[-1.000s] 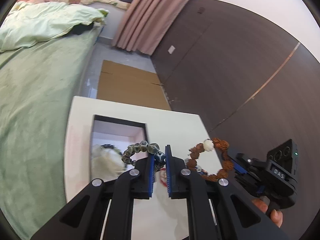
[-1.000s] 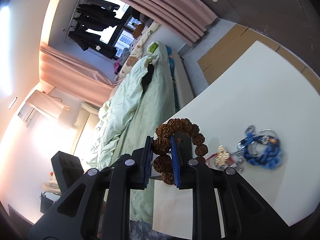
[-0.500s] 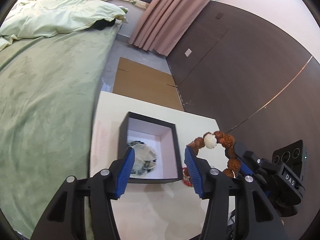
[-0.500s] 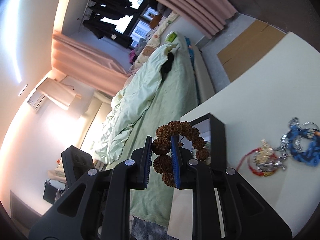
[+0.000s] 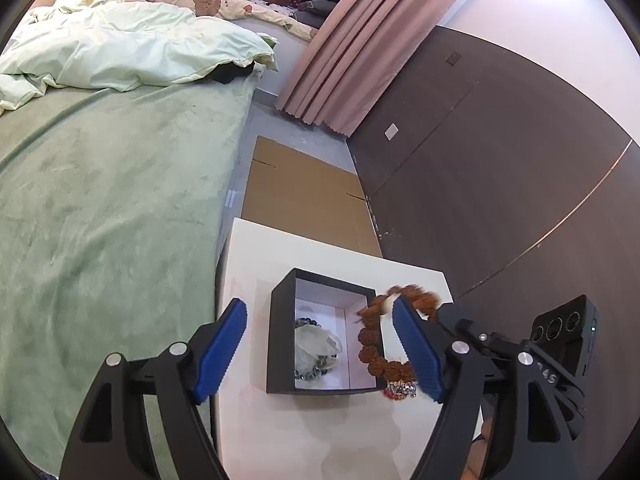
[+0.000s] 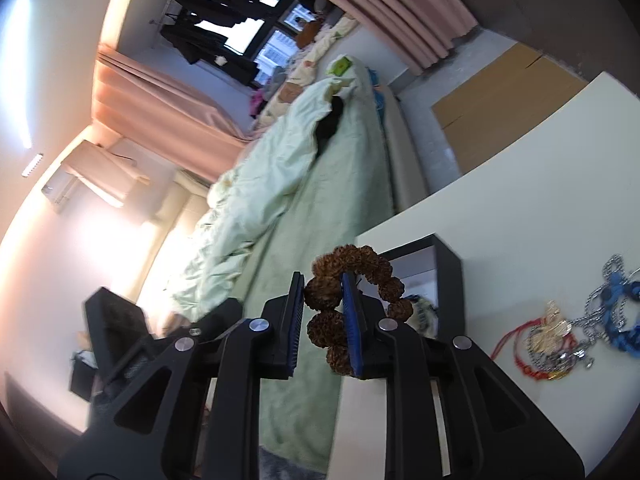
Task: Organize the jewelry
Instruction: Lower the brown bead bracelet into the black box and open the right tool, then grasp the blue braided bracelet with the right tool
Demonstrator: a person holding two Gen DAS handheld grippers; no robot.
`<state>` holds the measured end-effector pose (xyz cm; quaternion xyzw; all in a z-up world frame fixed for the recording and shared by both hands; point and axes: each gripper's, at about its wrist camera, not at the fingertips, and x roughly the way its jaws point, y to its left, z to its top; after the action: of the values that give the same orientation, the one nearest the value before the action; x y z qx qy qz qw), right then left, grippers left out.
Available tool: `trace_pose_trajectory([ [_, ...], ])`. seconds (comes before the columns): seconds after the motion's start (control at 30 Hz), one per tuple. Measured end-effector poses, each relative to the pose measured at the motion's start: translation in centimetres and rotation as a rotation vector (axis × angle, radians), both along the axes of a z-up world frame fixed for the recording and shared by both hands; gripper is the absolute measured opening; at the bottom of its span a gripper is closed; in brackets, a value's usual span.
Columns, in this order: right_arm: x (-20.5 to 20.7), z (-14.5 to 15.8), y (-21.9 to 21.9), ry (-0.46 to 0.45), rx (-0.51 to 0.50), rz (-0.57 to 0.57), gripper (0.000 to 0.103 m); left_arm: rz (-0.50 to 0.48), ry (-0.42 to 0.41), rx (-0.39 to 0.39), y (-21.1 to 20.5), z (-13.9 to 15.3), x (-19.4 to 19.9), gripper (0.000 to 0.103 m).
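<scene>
Left wrist view. The left gripper (image 5: 320,348) stands above a white table (image 5: 304,432), its jaws wide and opening further, nothing between the blue pads (image 5: 222,346). Below the gap sits a black box (image 5: 280,344) with a pale lining, open at the top. Inside lies a dark bead bracelet (image 5: 316,360) with a pale, translucent piece over it; what that piece is cannot be told. A brown bead bracelet (image 5: 370,344) with one white bead hangs over the box's right wall, carried by the right gripper (image 5: 436,312), which enters from the right and is largely hidden behind the left gripper's right finger. A small red and silver item (image 5: 398,390) lies on the table just beside the box's near right corner. A green bed (image 5: 104,208), flat cardboard (image 5: 304,196) on the floor and a dark wall panel (image 5: 500,184) lie beyond.

Right wrist view. The right gripper (image 6: 322,312) has the brown bead bracelet (image 6: 352,276) between its pads (image 6: 352,320). The jaws are narrow and opening; the right pad touches the beads, and a slight gap appears at the left pad, so whether the grip holds cannot be told. The bracelet loops up and right of the fingers, over the black box (image 6: 448,280). On the table (image 6: 520,200) to the right, well apart from the box, lie a red cord piece with gold and silver charms (image 6: 548,340) and a blue braided bracelet (image 6: 618,312), just beside each other.
</scene>
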<state>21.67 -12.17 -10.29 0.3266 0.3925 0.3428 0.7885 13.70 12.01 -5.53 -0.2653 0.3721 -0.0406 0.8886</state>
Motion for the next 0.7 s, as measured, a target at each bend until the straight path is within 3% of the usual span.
trace_pose_trajectory([
  [0.03,0.1,-0.1,0.2,0.004,0.0,0.008,0.04,0.002,0.002,-0.001,0.1,0.0,0.1,0.074],
  [0.1,0.4,-0.2,0.6,0.024,0.005,0.041,0.087,0.003,0.008,-0.003,0.1,-0.1,0.3,0.075],
  [0.13,0.3,-0.1,0.5,0.023,0.003,0.04,0.093,0.003,0.011,-0.003,0.1,-0.2,0.4,0.075],
  [0.27,-0.1,0.8,-1.0,-0.02,-0.031,0.005,0.093,-0.003,0.019,0.001,-0.3,-0.4,0.5,0.075],
  [0.7,-1.5,0.5,-7.9,0.024,-0.168,-0.132,0.093,-0.059,0.017,0.033,-4.3,-0.8,0.1,0.075],
])
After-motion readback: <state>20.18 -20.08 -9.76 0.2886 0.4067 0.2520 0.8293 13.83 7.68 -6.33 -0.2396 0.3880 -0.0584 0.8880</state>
